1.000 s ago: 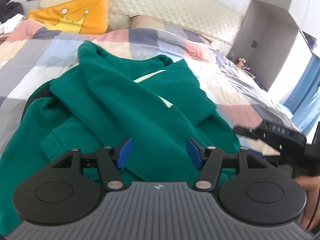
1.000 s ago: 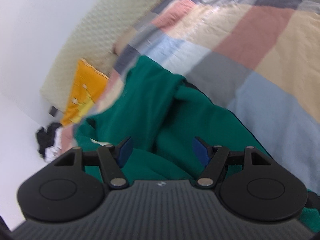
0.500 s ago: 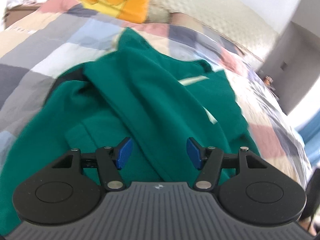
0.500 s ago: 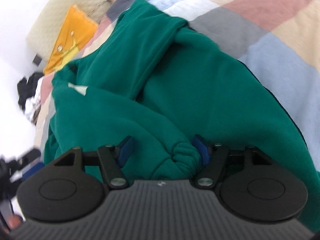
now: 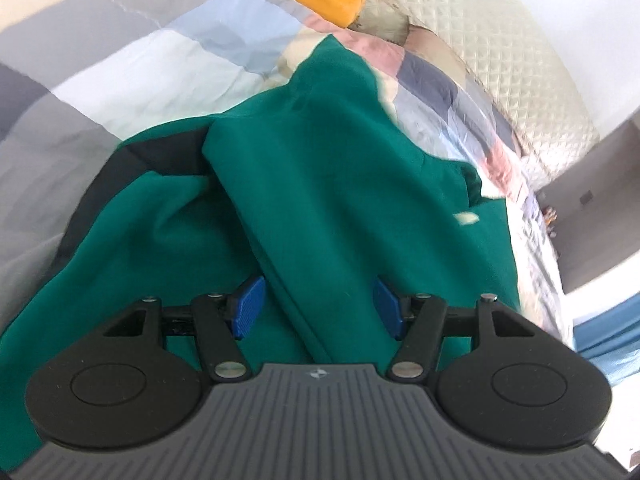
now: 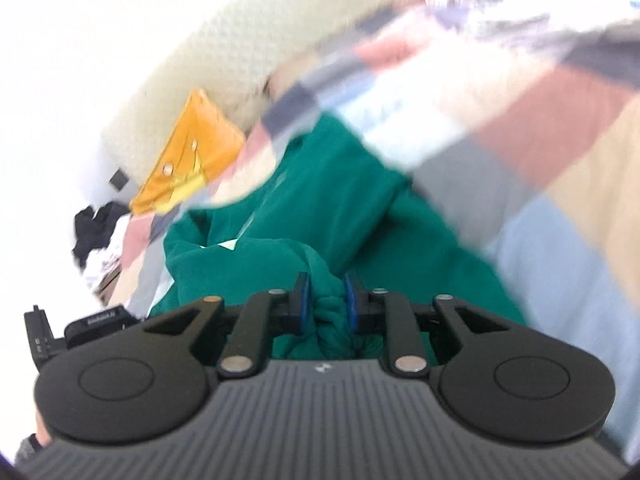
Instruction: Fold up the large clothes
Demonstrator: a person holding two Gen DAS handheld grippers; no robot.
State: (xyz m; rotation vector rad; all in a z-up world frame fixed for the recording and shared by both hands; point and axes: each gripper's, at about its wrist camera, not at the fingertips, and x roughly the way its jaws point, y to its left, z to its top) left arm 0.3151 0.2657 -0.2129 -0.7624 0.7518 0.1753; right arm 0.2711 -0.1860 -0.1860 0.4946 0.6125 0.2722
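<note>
The green sweatshirt [image 5: 320, 184] lies crumpled on the patchwork quilt [image 5: 132, 64], its near edge hidden under both tools. The right gripper [image 6: 324, 306] pinches a bunched ribbed bit of it, pads nearly together. The left gripper [image 5: 318, 308] hangs over a long fold, fingers spread wide, gripping nothing. Far off, an orange cushion [image 6: 188, 160] leans at the quilted headboard [image 5: 500, 60]. The right view is smeared, details lost.
</note>
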